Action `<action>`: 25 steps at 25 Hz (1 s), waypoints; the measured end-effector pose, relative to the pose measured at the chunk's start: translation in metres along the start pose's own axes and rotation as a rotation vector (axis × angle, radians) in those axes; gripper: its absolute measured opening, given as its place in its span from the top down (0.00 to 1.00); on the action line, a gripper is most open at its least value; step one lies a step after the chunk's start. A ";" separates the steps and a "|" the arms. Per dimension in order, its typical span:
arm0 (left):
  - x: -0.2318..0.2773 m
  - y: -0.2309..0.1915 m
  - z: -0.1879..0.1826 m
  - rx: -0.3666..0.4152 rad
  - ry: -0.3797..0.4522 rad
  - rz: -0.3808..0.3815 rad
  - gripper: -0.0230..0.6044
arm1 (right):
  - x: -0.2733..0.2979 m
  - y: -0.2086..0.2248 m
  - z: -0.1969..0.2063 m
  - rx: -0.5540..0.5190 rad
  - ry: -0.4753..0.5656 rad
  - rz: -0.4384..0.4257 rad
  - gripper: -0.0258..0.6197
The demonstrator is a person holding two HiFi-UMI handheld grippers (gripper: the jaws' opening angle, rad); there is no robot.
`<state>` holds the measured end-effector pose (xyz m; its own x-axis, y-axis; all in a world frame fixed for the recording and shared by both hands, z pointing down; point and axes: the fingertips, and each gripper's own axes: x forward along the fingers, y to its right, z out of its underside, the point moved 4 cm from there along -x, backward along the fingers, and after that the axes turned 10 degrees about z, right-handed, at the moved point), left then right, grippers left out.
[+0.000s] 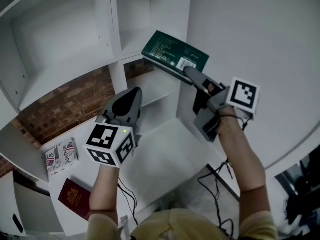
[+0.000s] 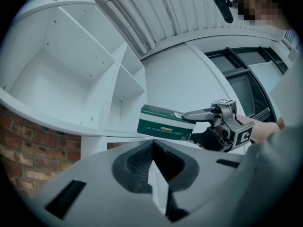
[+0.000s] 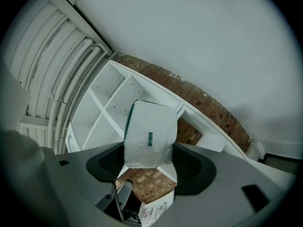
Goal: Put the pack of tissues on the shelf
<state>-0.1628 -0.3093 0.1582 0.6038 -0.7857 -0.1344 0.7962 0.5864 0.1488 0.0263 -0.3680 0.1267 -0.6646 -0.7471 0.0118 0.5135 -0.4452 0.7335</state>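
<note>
The pack of tissues (image 1: 175, 56) is a flat dark-green packet with a white end, held up in the air in front of the white shelf unit (image 1: 117, 39). My right gripper (image 1: 188, 75) is shut on its near end, one jaw on each broad face. The right gripper view has the pack (image 3: 150, 134) filling the gap between the jaws of the right gripper (image 3: 150, 156). From the left gripper view the pack (image 2: 165, 123) and the right gripper (image 2: 190, 117) hang level beside an upright of the shelf. My left gripper (image 1: 131, 98) is lower and to the left, shut and holding nothing.
Open white shelf compartments (image 2: 61, 74) lie ahead and to the left, backed by a brick wall (image 1: 67, 104). On the lower board (image 1: 165, 154) sit a printed booklet (image 1: 61, 156) and a dark-red passport (image 1: 75, 196). Cables (image 1: 215, 179) trail on the floor.
</note>
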 end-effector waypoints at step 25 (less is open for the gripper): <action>0.025 -0.091 -0.048 0.070 0.066 -0.140 0.96 | 0.144 -0.042 -0.042 0.082 -0.022 -0.033 0.48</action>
<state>-0.2183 -0.3730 0.0947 0.4901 -0.8429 -0.2221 0.8696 0.4550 0.1919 -0.0685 -0.4778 0.0695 -0.6926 -0.7213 0.0007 0.4457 -0.4273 0.7866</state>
